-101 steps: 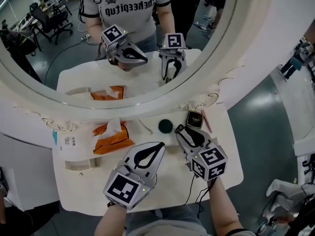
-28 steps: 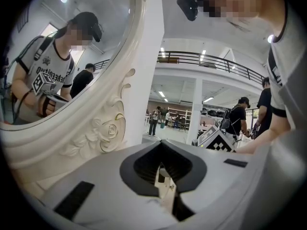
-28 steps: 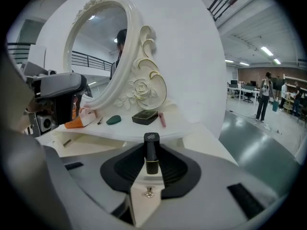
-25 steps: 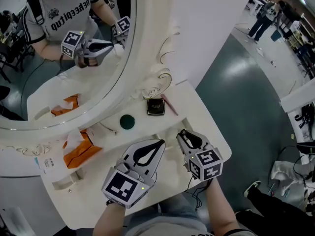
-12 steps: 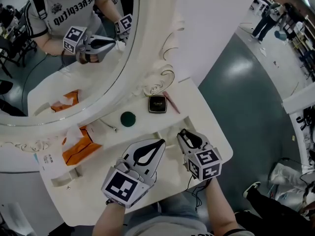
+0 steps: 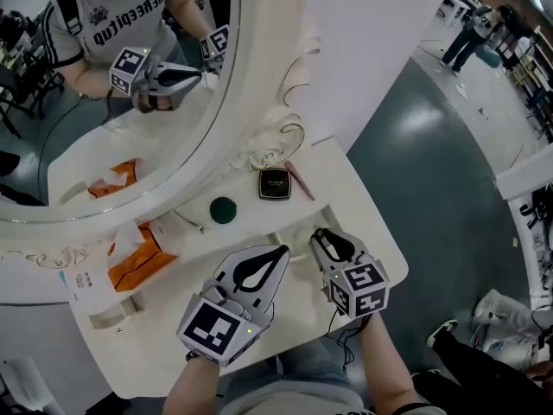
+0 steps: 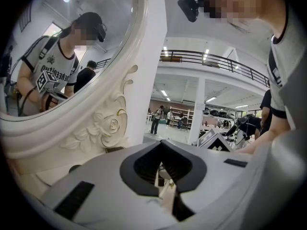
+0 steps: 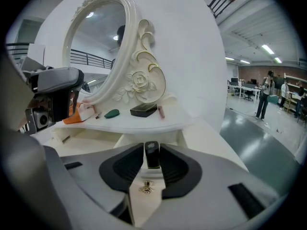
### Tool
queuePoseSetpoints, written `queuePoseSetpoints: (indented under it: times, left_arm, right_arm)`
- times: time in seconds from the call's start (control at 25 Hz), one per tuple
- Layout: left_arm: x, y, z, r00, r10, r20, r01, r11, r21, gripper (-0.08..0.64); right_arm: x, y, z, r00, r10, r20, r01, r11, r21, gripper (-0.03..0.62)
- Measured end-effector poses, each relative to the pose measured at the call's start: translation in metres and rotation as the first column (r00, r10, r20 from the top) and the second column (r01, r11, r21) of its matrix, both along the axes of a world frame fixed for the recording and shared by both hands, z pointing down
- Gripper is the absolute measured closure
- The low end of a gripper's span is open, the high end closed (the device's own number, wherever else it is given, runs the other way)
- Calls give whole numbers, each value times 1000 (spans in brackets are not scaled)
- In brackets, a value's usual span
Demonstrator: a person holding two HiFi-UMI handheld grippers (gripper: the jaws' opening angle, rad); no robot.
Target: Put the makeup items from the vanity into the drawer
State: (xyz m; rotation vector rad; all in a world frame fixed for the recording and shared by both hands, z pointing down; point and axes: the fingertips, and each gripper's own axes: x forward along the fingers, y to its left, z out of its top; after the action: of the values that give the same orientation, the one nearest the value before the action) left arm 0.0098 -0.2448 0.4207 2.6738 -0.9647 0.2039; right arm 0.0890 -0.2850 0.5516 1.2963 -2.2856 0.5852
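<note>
Right gripper view alone shows right claw (image 8: 151, 145) just opened around a dark tube (image 8: 151, 156).

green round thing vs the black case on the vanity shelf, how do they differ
The green round thing is a dark green disc; the black case is square and black. The green round thing lies nearer the orange tissue pack; the black case sits by the mirror's carved scroll, a pink stick beside it. Both lie flat on the shelf.
</note>
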Motion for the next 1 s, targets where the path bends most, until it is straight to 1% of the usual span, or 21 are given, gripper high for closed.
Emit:
queuePoseSetpoints:
  times: [0.12,0.52,1.0]
  left_arm:
    - [0,1,0,1000,1,0,-1,1000,-2,534]
    - [-1,3,-2,1000,-5,-3,5,1000,2,534]
    - [-3,13,-11,1000,0,-3,0,1000,24,534]
  right_arm:
    - [-1,-1,-3,1000,-2,5,2,1000,8,453]
    - [-4,1,-12,1000,-9,20,8,1000,26,453]
    - [-9,11,-30,999,-20,47,17,998,61,456]
